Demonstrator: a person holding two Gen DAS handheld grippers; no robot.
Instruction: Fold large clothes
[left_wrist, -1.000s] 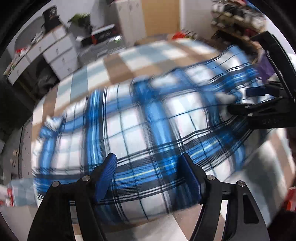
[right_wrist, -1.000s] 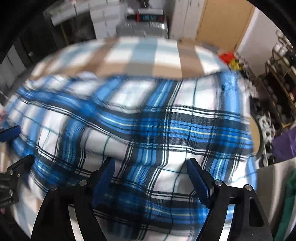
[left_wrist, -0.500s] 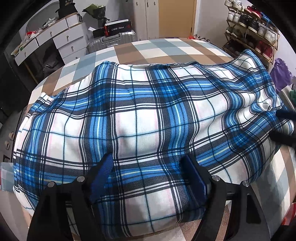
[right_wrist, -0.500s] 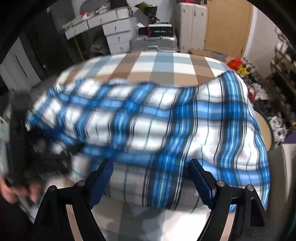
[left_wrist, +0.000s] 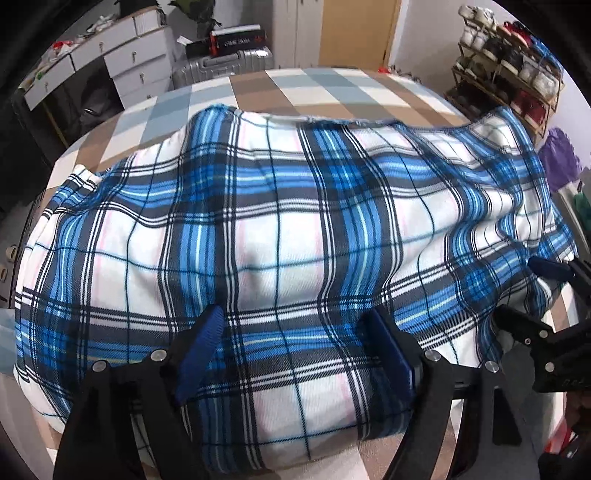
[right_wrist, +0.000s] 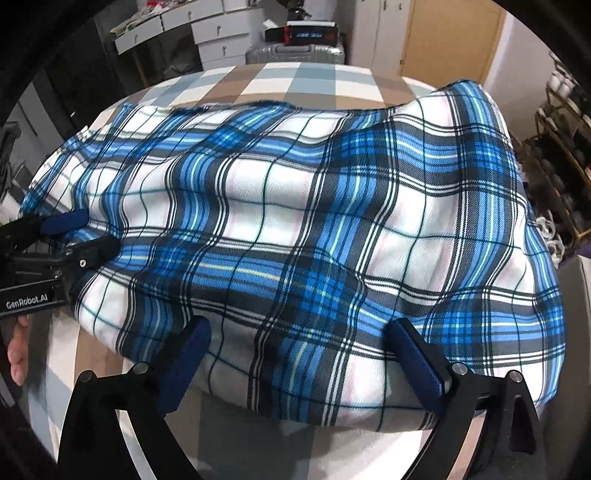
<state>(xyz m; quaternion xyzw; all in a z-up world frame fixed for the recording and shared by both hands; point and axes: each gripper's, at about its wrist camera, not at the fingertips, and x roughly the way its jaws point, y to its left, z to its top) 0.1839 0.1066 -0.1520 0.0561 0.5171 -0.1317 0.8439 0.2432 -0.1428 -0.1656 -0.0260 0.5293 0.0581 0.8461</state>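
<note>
A large blue, white and black plaid cloth lies spread over the checked table, its near edge folded under. My left gripper hovers over that near edge, open, the cloth lying flat beneath its blue pads. In the right wrist view the same cloth fills the table, and my right gripper stands over its near edge with jaws opening, pads not pressing on the fabric. Each gripper shows in the other's view: the right gripper at the cloth's right corner, the left gripper at its left side.
White drawer units, a silver suitcase and a wooden door stand beyond the table. A shoe rack and a purple bag are at the right. A person's hand holds the left gripper.
The cloth has settled flat on the table and the blur is gone. The right gripper's jaws stand wider than before, and it has dropped lower at the cloth's right corner.
</note>
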